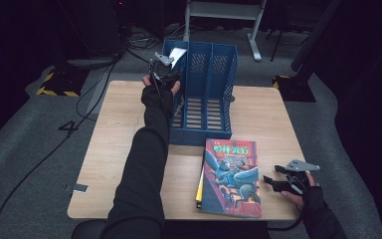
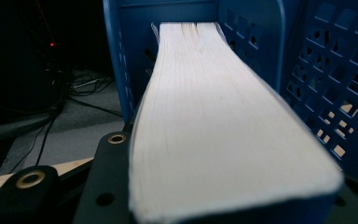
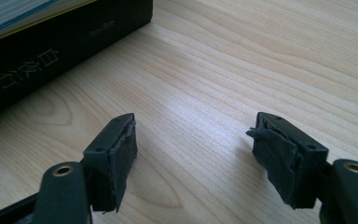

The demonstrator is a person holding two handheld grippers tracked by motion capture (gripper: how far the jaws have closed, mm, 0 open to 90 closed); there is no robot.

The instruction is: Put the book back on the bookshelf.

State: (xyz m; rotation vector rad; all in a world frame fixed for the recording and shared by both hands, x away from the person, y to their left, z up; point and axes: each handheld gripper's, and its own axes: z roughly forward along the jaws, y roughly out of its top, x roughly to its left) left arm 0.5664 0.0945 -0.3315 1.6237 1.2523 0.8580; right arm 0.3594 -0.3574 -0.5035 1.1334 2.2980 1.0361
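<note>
Left tongs (image 1: 165, 69): clamped on a thick book (image 2: 214, 126), jaws on either side of it. In the left gripper view the book's pale page edge runs away from the camera, with a blue cover edge at the near bottom corner. Its far end sits inside the leftmost slot of the blue file rack (image 2: 307, 70). In the high view the left hand (image 1: 159, 89) holds the tongs at the rack's left front, arm stretched across the worktop (image 1: 114, 129); the book's white page edge (image 1: 177, 54) shows above the tongs against the rack's left wall.

Right tongs (image 3: 193, 154): jaws wide apart, nothing between them, only bare wood grain beneath. Padding on the right-hand jaw looks torn and ragged. In the high view these tongs (image 1: 273, 180) hover low near the worktop's near right corner, held by the right hand (image 1: 306, 191), pointing left toward a small stack of books.

Stack: a book with an illustrated cover (image 1: 233, 177) lies flat on top, near the front edge of the worktop, just in front of the rack. A yellow edge (image 1: 199, 186) of something underneath pokes out on its left side. In the right gripper view a dark book spine (image 3: 60, 51) with faint lettering lies at upper left, near the jaws but apart from them.

Rack (image 1: 209, 84): stands upright at the far middle of the worktop; its middle and right slots show slatted floors.
</note>
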